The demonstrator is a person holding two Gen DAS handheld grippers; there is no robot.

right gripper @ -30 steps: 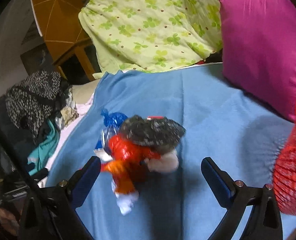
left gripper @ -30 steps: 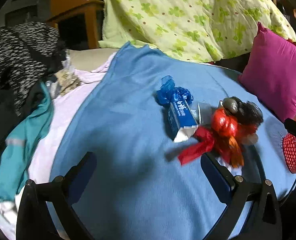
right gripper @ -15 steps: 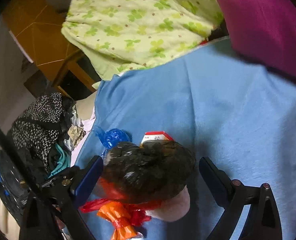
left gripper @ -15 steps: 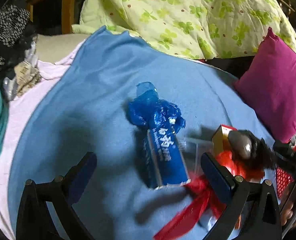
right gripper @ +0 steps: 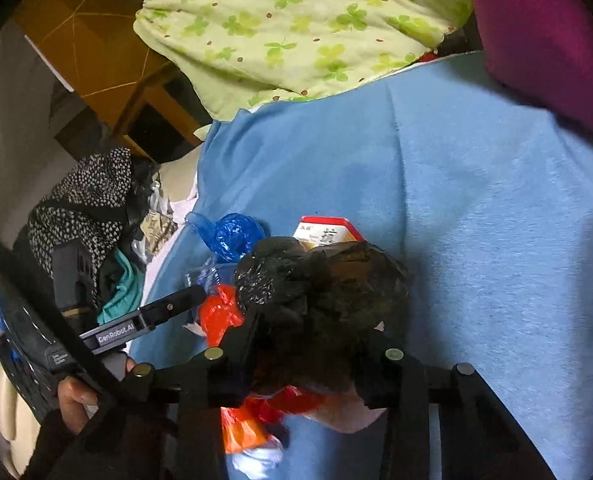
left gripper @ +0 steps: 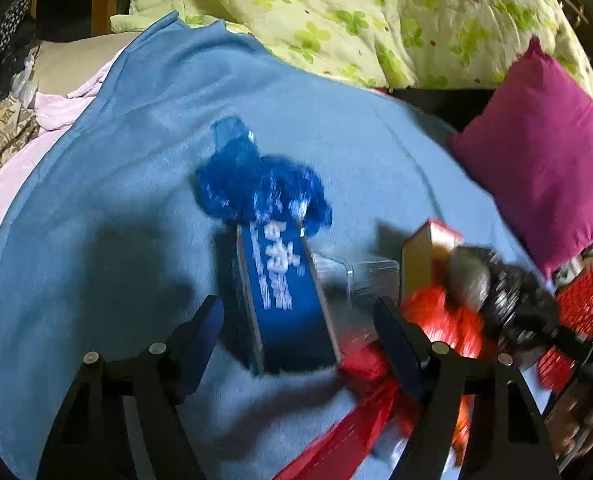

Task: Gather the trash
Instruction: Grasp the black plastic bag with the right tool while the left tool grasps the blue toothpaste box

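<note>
Blue blanket (left gripper: 136, 208) carries blue carton (left gripper: 284, 300), magenta pillow (left gripper: 544, 168).

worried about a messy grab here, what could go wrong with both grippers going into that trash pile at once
The right gripper has just been closing on the black bag, which may drag the tangled red bag along. The left gripper, also just closing, straddles the blue box without touching yet; the clear plastic beside it could get pinched too. The grippers sit close and might collide.
</note>
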